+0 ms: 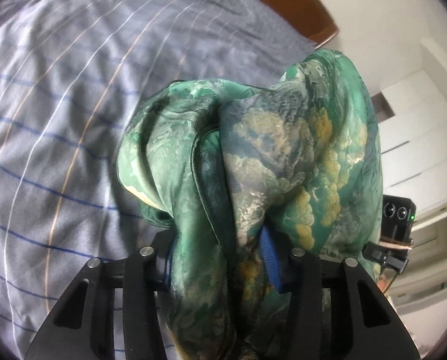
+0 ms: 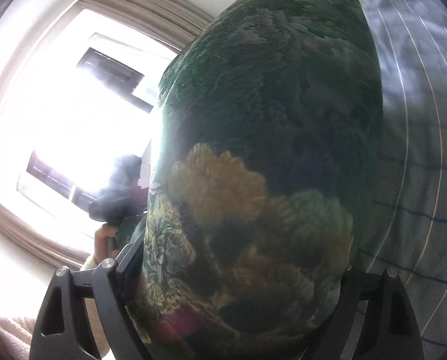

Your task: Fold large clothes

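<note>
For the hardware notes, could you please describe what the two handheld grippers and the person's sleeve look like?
Left gripper: matte black plastic linkage with triangular cut-outs, silver round pivot pins and a ribbed blue pad. Right gripper: the same black frame and silver pins. In the right wrist view a fuzzy cream sleeve cuff shows.

Garment (image 1: 253, 156) bunched between left gripper (image 1: 220, 258) fingers, above the bedsheet (image 1: 58, 120), seemingly draped over right gripper (image 2: 232, 294)

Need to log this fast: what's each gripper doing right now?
Left gripper: closed on the green garment.
Right gripper: garment bunched between its jaws; grip cannot be told.
</note>
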